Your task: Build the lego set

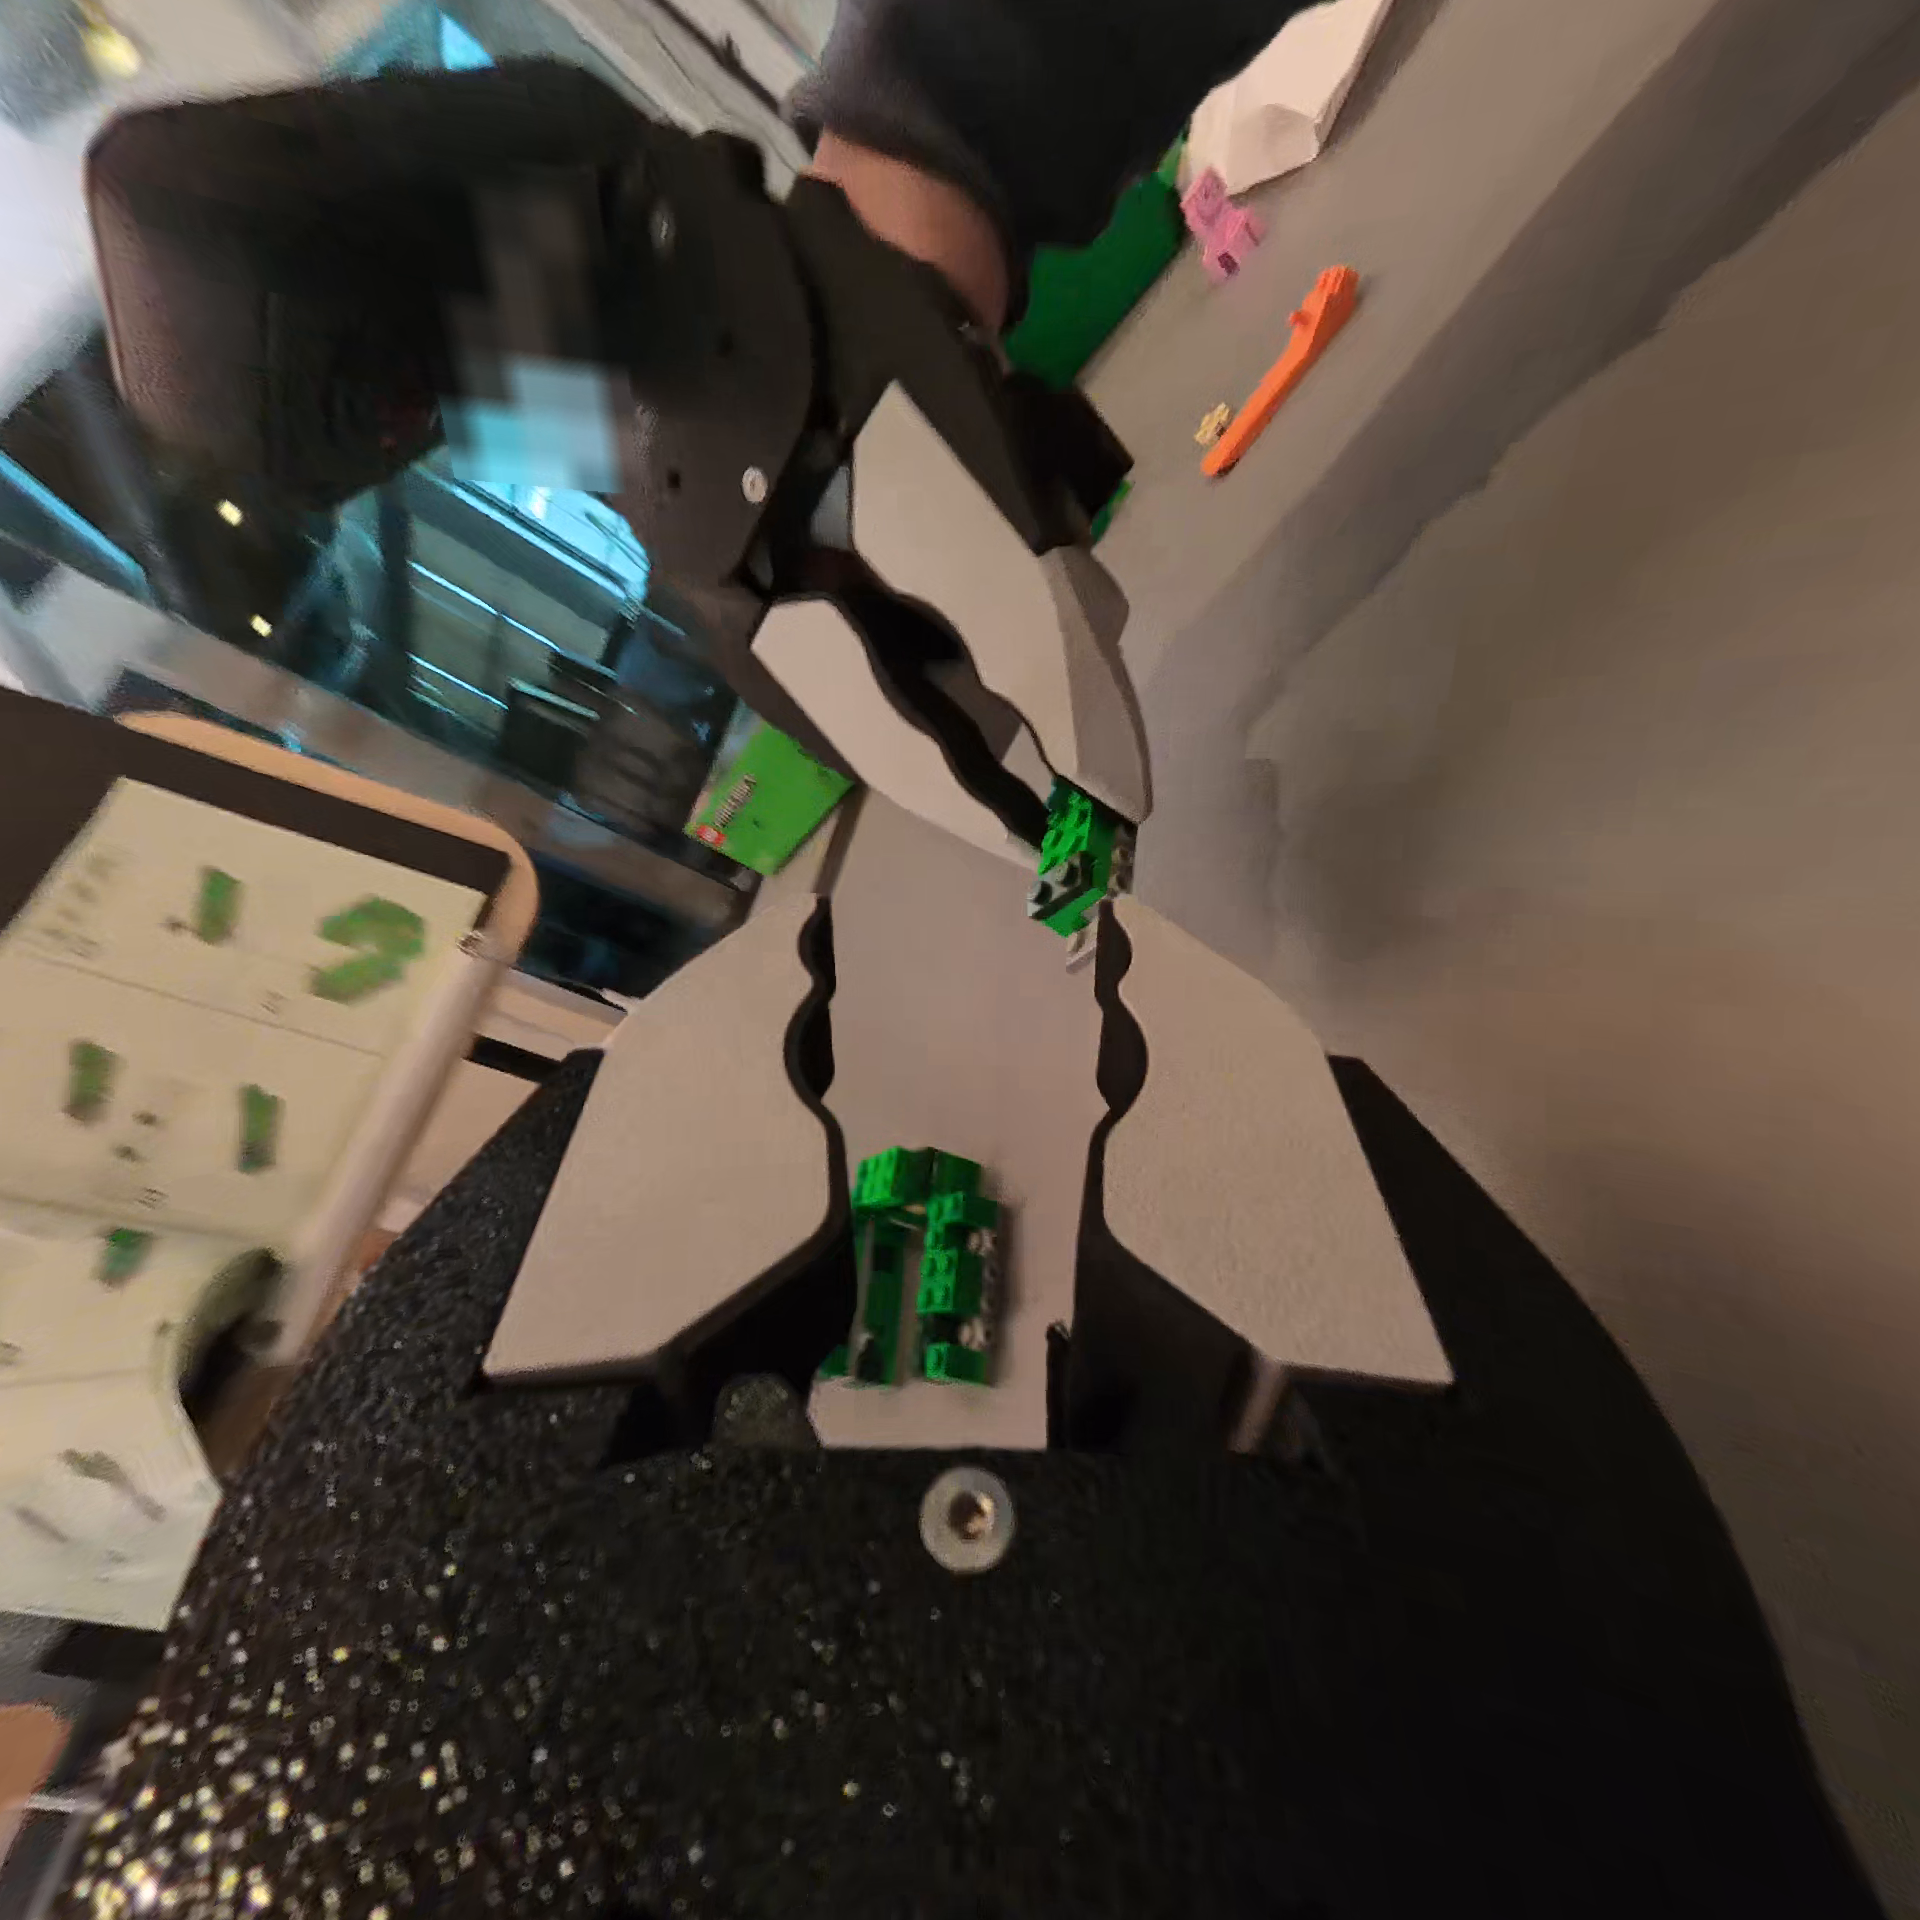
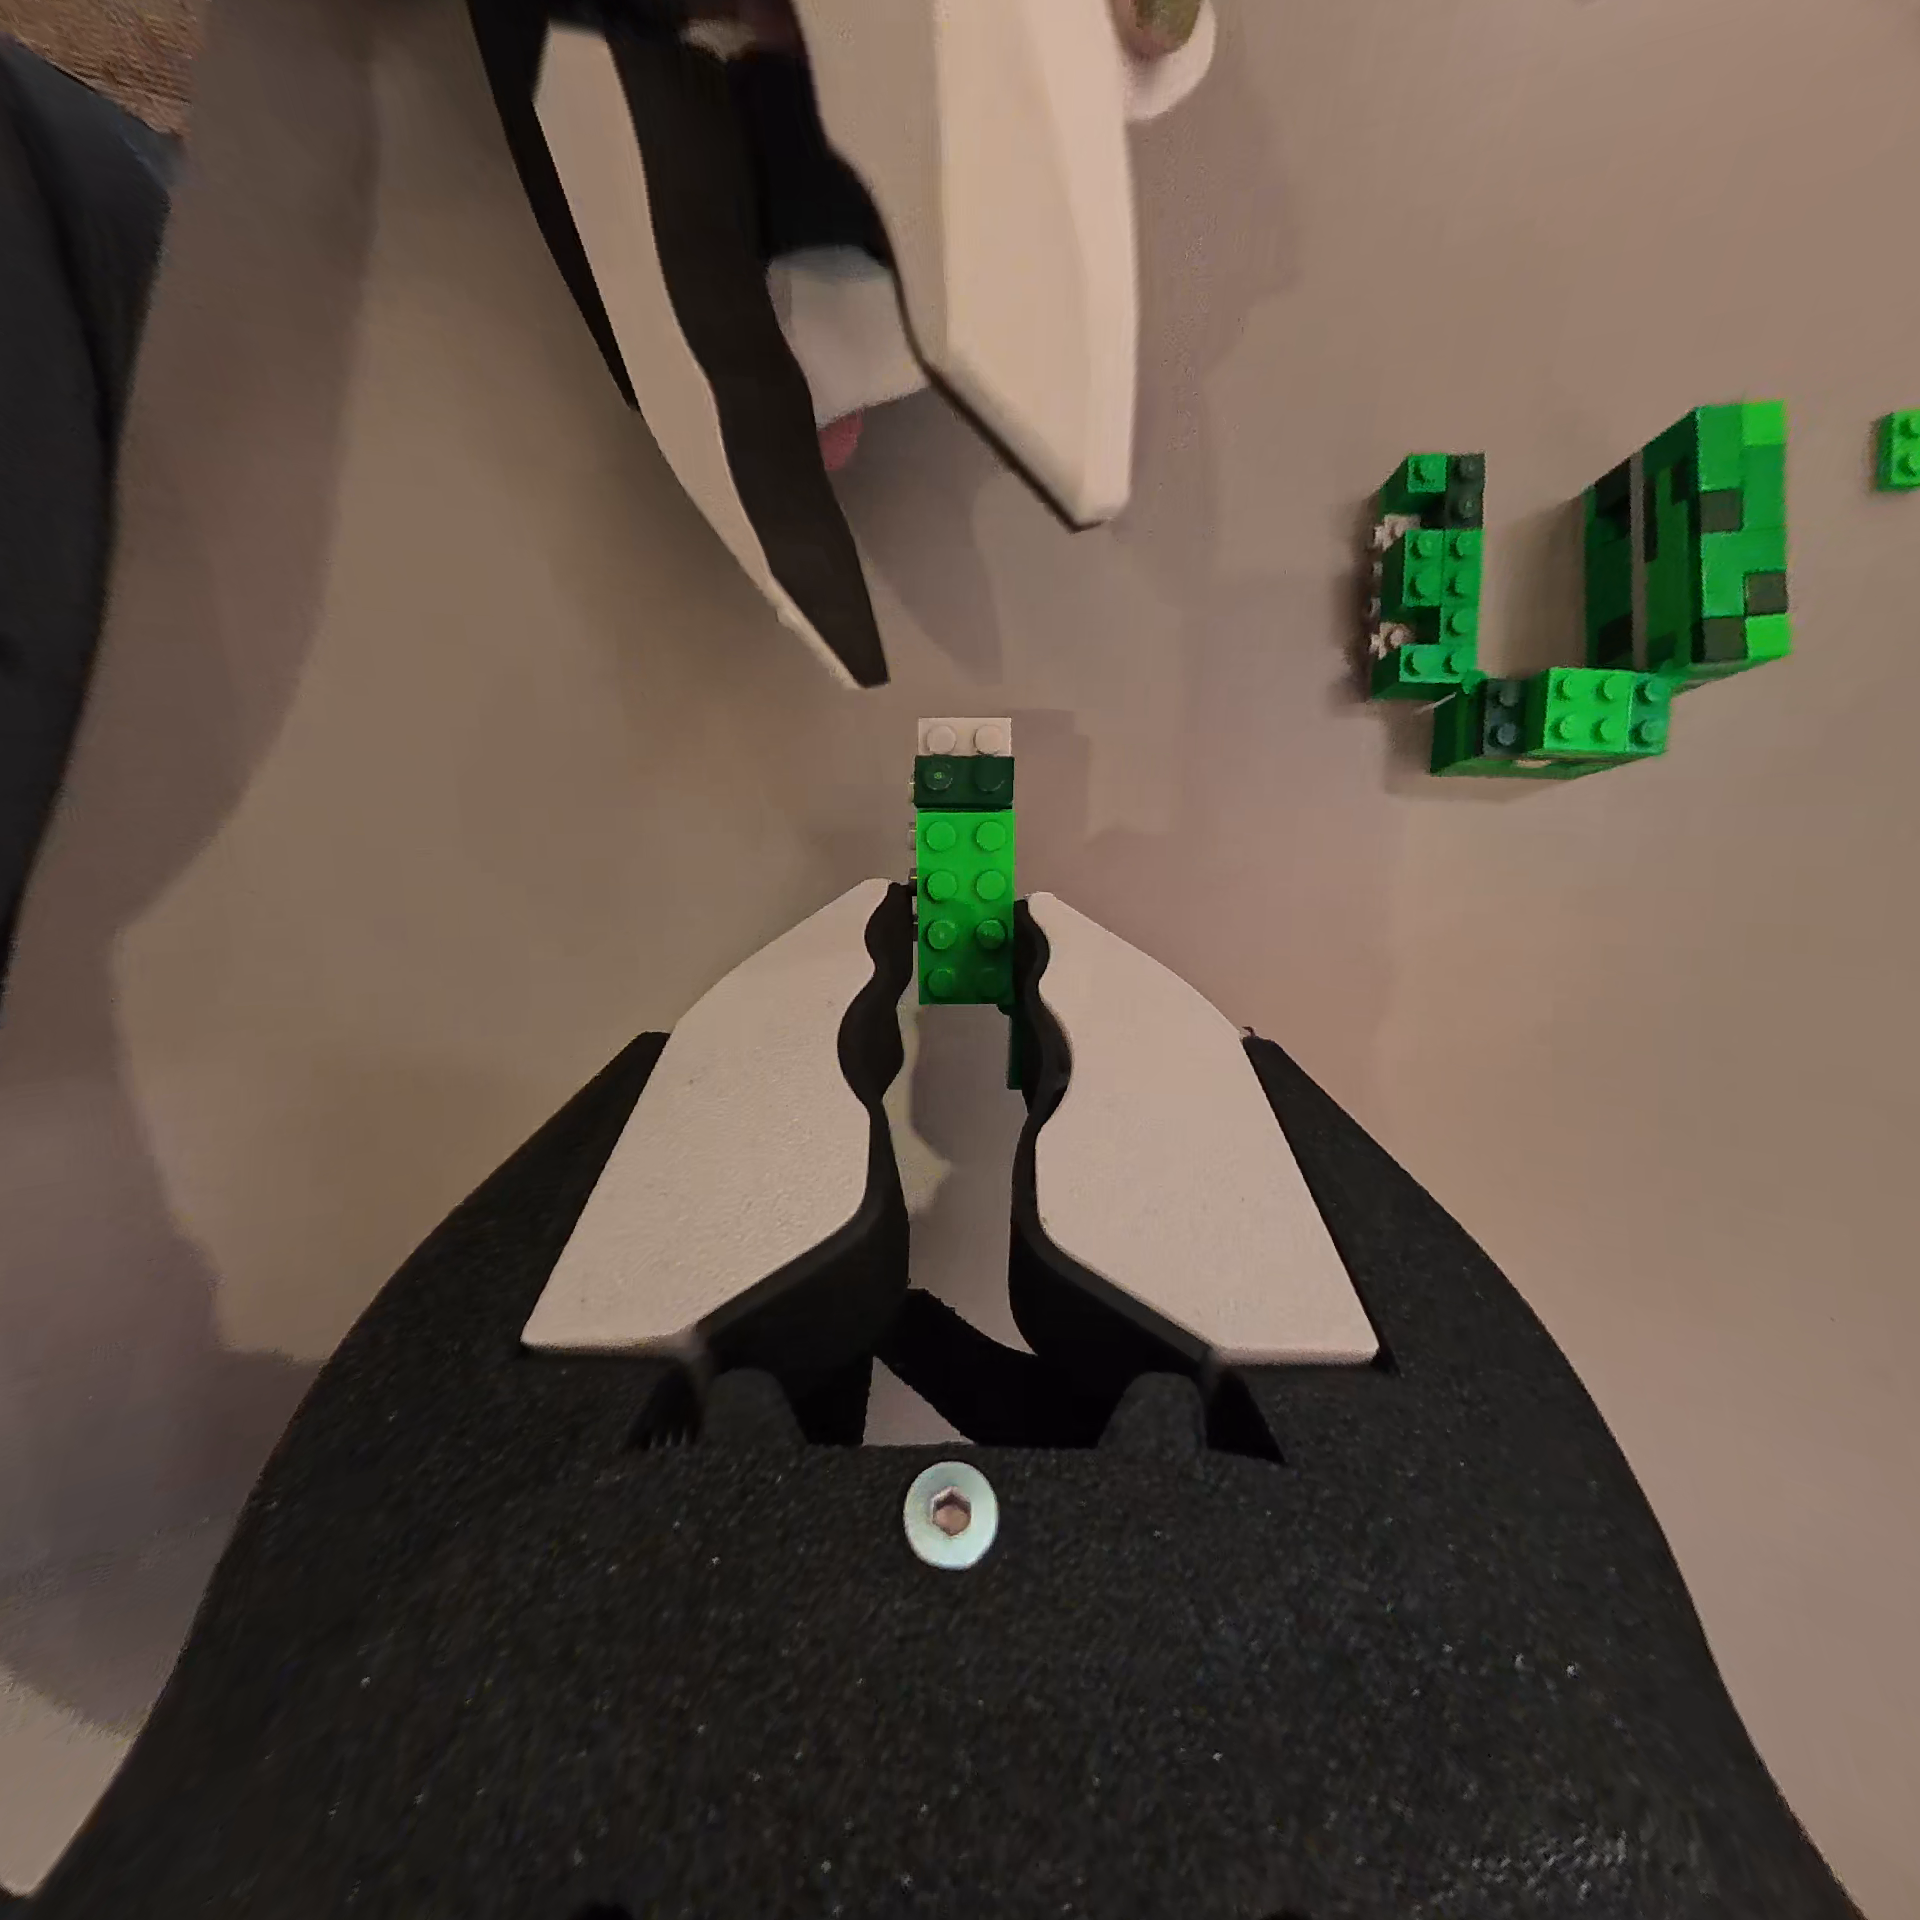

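Fingers of the left hand-held gripper (image 1: 961, 935) stand spread over the grey table (image 1: 1558, 727), a green brick build (image 1: 925, 1262) lying between them. In the right wrist view, the right hand-held gripper (image 2: 961, 904) pinches a green brick stack (image 2: 964, 883), with the build (image 2: 1579, 592) resting well off to its right.

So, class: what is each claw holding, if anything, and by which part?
The right claw grips the green brick stack by its lower sides. The left claw is open, holding nothing.
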The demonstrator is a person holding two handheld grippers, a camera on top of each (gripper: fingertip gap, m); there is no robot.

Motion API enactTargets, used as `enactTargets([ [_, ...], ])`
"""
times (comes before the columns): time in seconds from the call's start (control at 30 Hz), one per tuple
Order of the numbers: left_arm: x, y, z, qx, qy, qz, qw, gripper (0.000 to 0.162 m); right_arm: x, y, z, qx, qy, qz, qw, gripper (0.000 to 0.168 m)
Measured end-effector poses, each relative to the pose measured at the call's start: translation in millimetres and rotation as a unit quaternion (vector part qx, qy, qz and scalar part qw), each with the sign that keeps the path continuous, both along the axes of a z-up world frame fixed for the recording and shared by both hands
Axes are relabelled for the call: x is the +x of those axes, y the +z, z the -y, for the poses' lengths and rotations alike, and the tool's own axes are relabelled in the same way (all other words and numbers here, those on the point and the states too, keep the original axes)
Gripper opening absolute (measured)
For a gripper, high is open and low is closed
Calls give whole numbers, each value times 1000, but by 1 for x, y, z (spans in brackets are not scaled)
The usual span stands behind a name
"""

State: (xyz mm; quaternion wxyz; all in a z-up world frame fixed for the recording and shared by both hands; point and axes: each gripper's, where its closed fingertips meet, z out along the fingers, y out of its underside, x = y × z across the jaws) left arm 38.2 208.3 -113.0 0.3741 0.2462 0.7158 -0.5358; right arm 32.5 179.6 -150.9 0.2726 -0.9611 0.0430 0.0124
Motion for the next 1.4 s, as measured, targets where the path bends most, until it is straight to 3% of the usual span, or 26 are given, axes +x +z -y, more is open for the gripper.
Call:
enactTargets([
  [0.23, -7, -4, 3, 9, -9, 73, 997, 46, -3, 14, -5, -2, 11, -24, 1000, 18],
  [0.37, -13, -5, 6, 8, -19, 82, 996, 39, -6, 19, -9, 3, 15, -35, 999, 17],
  [0.5, -16, -5, 8, 11, -20, 93, 995, 19, -8, 21, -11, 2, 14, -45, 999, 17],
  [1.07, -28, -13, 13, 50, -60, 5, 997, 13, -20, 14, -9, -17, 16, -73, 997, 17],
  [1.17, -23, -10, 14, 20, -54, -48, 997, 17, -15, 17, -9, 4, 2, -66, 998, 17],
  [1.2, -23, -8, 14, 13, -55, -56, 997, 28, -15, 18, -9, 7, 1, -64, 998, 17],
  [1.33, -17, -15, 13, 33, -38, -13, 999, 29, -17, 19, -10, 12, 3, -65, 998, 17],
  [1.4, -17, -16, 13, 39, -35, -4, 999, 21, -19, 16, -10, 3, 9, -70, 998, 17],
])
